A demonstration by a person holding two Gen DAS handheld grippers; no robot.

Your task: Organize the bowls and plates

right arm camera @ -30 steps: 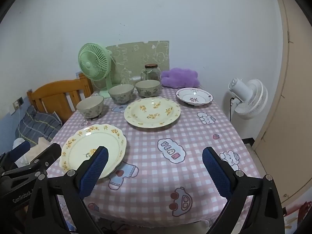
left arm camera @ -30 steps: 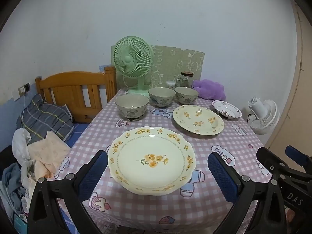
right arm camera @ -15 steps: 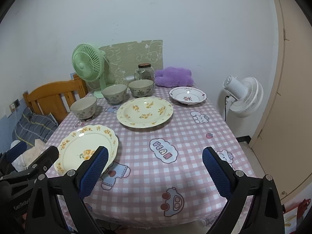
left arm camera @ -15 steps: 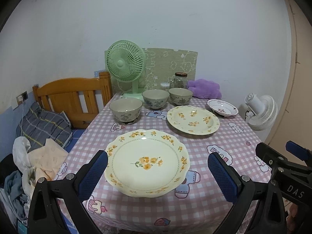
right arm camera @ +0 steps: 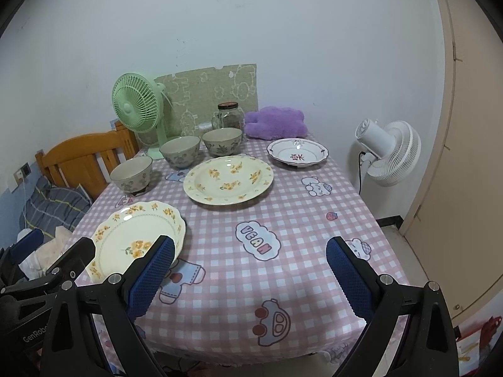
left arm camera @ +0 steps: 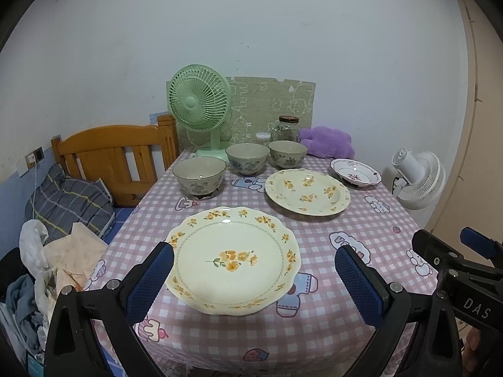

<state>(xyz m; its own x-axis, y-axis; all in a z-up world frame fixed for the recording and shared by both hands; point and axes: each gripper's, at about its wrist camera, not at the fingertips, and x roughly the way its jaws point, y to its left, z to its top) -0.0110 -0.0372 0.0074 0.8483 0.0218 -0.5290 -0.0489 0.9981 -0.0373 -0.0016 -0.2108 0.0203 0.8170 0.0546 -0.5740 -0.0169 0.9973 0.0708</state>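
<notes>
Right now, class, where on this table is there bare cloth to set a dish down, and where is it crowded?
Free: the near right of the tablecloth, bordered by the yellow round plate, the scalloped plate and the table's right edge. Crowded: the far left, where three bowls sit close before the green fan and jar.

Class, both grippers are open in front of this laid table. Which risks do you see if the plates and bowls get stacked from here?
1. The scalloped plate lies close to the table's near edge; a nudge from the left gripper might push it off.
2. The three bowls stand close together, so a wide-open right gripper could knock a neighbour.
</notes>
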